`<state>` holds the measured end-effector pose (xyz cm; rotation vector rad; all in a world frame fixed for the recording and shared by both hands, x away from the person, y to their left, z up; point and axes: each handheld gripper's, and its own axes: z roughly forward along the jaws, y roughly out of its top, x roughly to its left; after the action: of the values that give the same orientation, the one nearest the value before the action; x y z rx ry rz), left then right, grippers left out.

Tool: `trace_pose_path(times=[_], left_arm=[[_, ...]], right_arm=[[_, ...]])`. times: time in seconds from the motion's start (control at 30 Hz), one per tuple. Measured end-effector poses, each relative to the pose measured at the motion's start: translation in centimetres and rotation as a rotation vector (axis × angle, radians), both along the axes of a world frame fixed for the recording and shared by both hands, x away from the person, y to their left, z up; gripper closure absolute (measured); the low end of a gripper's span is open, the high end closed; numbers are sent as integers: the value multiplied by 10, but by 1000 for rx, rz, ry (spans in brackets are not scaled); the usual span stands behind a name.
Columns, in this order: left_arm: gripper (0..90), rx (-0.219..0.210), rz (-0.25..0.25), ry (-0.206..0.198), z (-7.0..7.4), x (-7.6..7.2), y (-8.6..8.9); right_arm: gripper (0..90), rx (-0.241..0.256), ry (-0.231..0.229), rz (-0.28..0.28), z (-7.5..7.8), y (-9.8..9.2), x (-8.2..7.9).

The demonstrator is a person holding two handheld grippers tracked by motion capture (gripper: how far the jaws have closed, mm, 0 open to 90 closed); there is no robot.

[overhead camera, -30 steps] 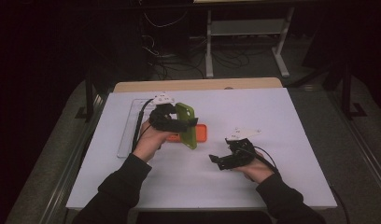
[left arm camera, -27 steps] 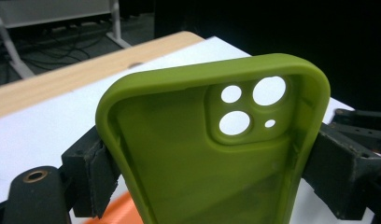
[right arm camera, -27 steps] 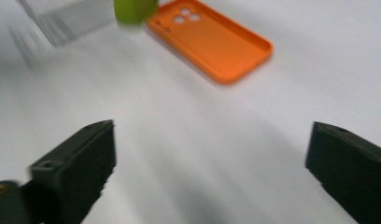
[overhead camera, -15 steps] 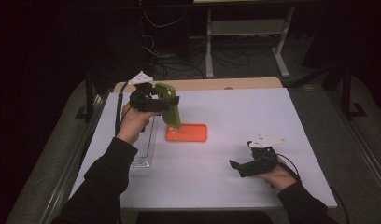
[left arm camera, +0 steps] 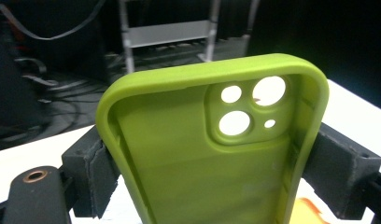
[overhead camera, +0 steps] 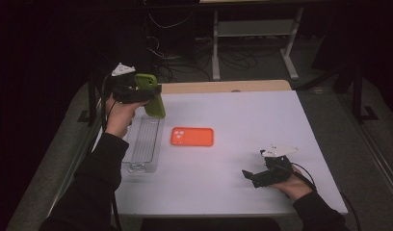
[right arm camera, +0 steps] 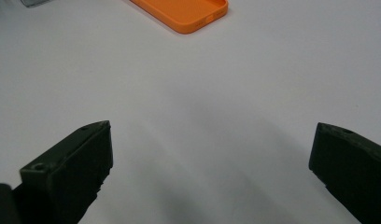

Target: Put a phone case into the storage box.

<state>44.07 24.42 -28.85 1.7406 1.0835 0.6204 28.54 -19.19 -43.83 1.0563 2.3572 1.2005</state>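
Your left gripper is pinching the soft lime-green rubber phone case. You hold it up in the air, past the far end of the clear plastic tray. The case stands almost upright and does not touch the tray.

In the left gripper view, the black jaws press on the two long sides of the green case. You look into its hollow inside. The camera holes sit near its top, and the white table shows through them.

The clear tray lies flat near the left edge of the white table. Just beside the tray, on its right, lies the flat orange phone case. It rests with its back up, and its small camera holes are at the end closest to the tray. The orange case and the tray are close but not touching.

Your right gripper is well apart from the tray, over by the near right corner of the table. Its jaws are spread wide and hold nothing. In the right gripper view, bare white table lies between them, and the orange case sits farther off, past the jaws.
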Motion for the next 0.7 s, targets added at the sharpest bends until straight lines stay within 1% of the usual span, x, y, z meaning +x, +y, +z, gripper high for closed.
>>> trace_pose_path(times=[0.17,0.27,0.3,0.43,0.47,0.57,0.63,0.67,0.7], left_arm=[[136,27,91,-17,-6,11,3],[136,53,132,-19,-11,18,1],[136,72,150,-20,-14,21,1],[136,85,198,-7,-22,29,-3],[136,102,213,-6,-24,31,-4],[136,108,249,-6,-31,38,-7],[136,127,261,-3,-36,42,-7],[136,122,275,-2,-38,44,-8],[136,141,282,2,-41,45,-8]], right_arm=[[0,-6,3,4,-1,2,-1],[0,-10,5,9,0,2,-1],[0,-9,4,9,0,2,-1],[0,-5,0,9,0,2,-1],[0,-5,-1,10,0,2,-1],[0,-6,-1,10,0,2,-2],[0,-5,-2,11,0,2,-2],[0,-6,-5,12,0,2,-2],[0,-4,-2,13,0,2,-2]])
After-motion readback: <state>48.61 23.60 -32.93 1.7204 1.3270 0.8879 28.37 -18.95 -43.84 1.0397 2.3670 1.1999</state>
